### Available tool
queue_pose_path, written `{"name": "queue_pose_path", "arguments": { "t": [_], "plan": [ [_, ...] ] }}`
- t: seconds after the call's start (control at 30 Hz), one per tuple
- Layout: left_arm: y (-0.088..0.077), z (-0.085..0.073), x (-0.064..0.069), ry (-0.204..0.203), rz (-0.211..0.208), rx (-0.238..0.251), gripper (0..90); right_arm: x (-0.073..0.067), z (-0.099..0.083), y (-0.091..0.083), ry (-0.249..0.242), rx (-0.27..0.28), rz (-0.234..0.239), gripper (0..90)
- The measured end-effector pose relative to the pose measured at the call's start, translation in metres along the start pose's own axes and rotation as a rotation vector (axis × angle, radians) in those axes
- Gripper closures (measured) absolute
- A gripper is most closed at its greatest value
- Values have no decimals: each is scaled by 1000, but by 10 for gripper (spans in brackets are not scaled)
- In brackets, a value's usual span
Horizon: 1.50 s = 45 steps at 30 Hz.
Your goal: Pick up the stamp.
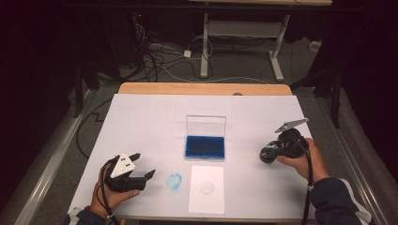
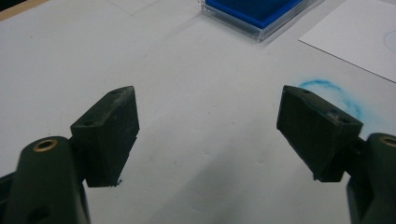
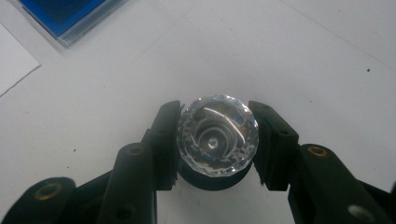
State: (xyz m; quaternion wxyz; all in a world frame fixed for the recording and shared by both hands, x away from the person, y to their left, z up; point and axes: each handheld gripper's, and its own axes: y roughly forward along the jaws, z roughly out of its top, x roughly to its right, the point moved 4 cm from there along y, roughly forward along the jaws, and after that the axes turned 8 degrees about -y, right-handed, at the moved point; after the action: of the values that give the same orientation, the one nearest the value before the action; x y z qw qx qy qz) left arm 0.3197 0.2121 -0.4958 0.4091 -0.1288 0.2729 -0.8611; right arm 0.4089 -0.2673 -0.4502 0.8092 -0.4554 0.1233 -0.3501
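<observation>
Right gripper (image 3: 215, 140): fingers clenched on a stamp (image 3: 217, 135), one finger (image 3: 164, 140) pressing each side of its clear faceted knob. A black base shows beneath the knob. In the right gripper view the stamp sits on or just above the white sheet (image 3: 280, 56); contact with the surface cannot be confirmed from that angle. In the high view the same gripper (image 1: 270, 153) is at the right side of the bench (image 1: 202, 88), held in the person's right hand (image 1: 305, 161), with its grey plate raised above it and a cable trailing back toward the sleeve.

Left gripper (image 2: 208, 135): fingers released, standing wide apart, nothing between them. It rests low over the white sheet at the near left of the bench, held in the left hand (image 1: 112, 194).

Ink pad (image 1: 205, 146): blue, in a clear case with the lid standing upright behind it, near the middle of the sheet, between the two grippers and farther from the person.

Paper (image 1: 207, 189): a small white slip directly in front of the ink pad, bearing a faint round print (image 1: 207, 187).

Blue ring (image 1: 174, 181): a smudged round ink mark on the sheet itself, just left of the paper and just beside the left gripper's fingers; it shows again at the right finger in the left gripper view (image 2: 336, 93).

The stamp is well apart from both the paper and the ink pad, to their right.
</observation>
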Motion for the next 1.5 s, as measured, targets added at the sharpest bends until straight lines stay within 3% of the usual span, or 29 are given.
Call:
{"name": "queue_pose_path", "arguments": {
  "t": [0.33, 0.83, 1.5],
  "plan": [
    [0, 0, 0, 0, -2, -1, 203, -2, 2, -3, -8, 9, -15, 577],
    [0, 0, 1, 4, -12, -1, 203, -12, 16, -20, -20, 89, -17, 577],
    [1, 0, 3, 5, -17, -5, 203, -39, 43, -42, -111, 176, 5, 577]
  ]
}}
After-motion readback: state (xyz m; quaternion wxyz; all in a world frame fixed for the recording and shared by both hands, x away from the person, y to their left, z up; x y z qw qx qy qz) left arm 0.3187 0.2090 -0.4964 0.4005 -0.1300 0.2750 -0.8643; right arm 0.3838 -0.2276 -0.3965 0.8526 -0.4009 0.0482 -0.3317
